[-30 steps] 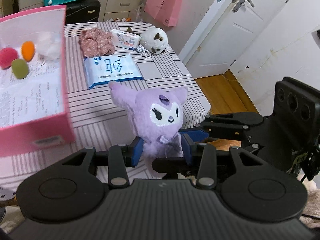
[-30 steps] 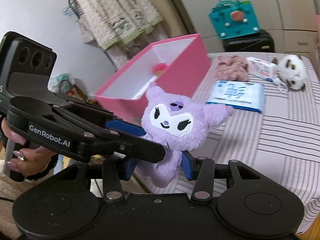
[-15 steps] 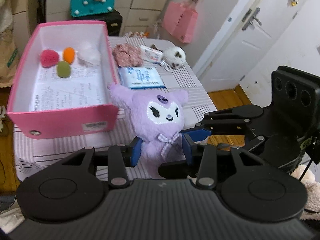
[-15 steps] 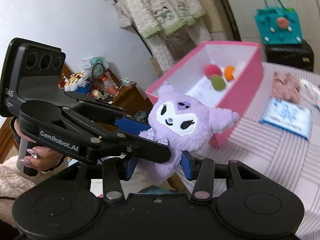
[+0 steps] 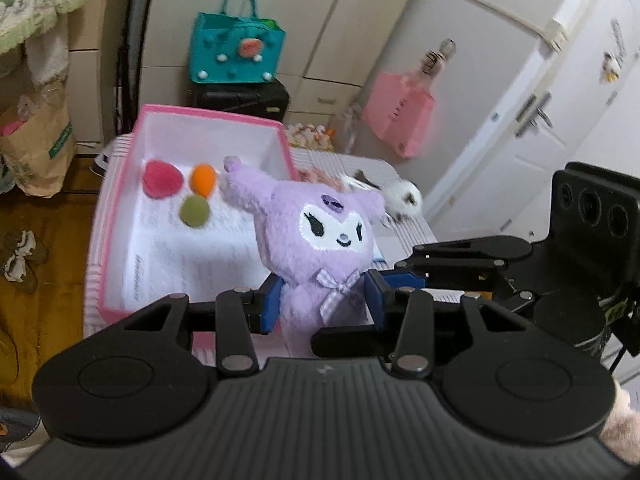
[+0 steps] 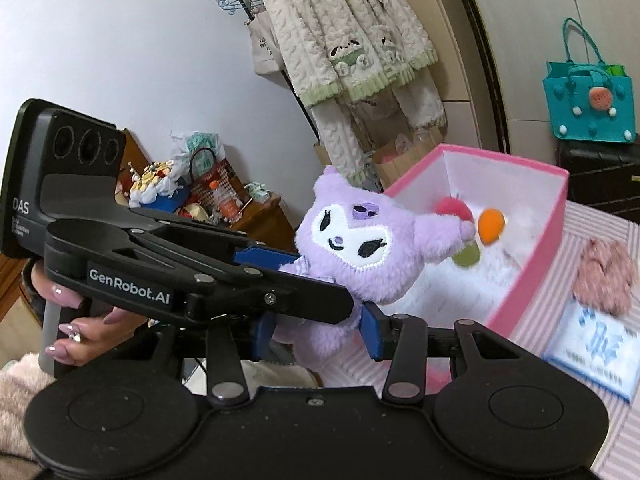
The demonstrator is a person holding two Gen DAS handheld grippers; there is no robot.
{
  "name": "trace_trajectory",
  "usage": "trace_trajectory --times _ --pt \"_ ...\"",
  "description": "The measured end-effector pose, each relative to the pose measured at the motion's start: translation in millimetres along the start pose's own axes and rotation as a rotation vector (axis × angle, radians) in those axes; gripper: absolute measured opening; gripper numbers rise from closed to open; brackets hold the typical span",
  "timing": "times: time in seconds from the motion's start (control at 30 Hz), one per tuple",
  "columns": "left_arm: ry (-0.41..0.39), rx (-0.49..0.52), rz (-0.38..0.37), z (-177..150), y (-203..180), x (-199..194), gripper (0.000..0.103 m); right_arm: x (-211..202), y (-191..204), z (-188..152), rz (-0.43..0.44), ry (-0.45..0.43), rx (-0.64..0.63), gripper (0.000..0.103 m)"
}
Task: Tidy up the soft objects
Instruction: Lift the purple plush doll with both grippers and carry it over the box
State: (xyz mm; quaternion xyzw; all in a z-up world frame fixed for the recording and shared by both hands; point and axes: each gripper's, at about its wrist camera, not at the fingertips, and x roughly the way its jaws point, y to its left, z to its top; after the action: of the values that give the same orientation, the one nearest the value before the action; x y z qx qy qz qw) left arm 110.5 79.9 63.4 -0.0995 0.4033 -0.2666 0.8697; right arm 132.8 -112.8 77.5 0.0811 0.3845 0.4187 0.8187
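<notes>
A purple plush doll [image 5: 320, 240] hangs above the near edge of the pink box [image 5: 208, 114], held from both sides. My left gripper [image 5: 324, 300] is shut on its body, blue pads pressing just below the bow. My right gripper [image 6: 316, 332] grips the doll's [image 6: 360, 256] lower body, its jaws closing a little on it. Each gripper's arm crosses the other's view. Inside the box lie a red ball [image 5: 162, 179], an orange ball [image 5: 203, 179] and a green ball [image 5: 195, 211] on white paper.
On the striped table [image 6: 592, 220] beside the box lie a pink fluffy fabric piece [image 6: 604, 276], a blue tissue pack [image 6: 596, 344] and a white plush cat [image 5: 402, 196]. A teal bag [image 5: 238, 52] stands behind the box; a hand [image 6: 80, 320] holds the left gripper.
Both grippers have lifted the purple doll off the table and carried it left toward the pink box. The box's inside now lies right behind the doll.
</notes>
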Motion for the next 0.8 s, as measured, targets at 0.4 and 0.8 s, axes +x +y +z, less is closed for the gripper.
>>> trace_trajectory --times 0.4,0.8 --pt "0.135 -0.098 0.104 56 69 69 0.041 83 -66 42 0.056 0.126 0.097 0.049" --pt "0.261 -0.147 0.168 59 105 114 0.042 136 -99 40 0.085 0.260 0.138 0.048"
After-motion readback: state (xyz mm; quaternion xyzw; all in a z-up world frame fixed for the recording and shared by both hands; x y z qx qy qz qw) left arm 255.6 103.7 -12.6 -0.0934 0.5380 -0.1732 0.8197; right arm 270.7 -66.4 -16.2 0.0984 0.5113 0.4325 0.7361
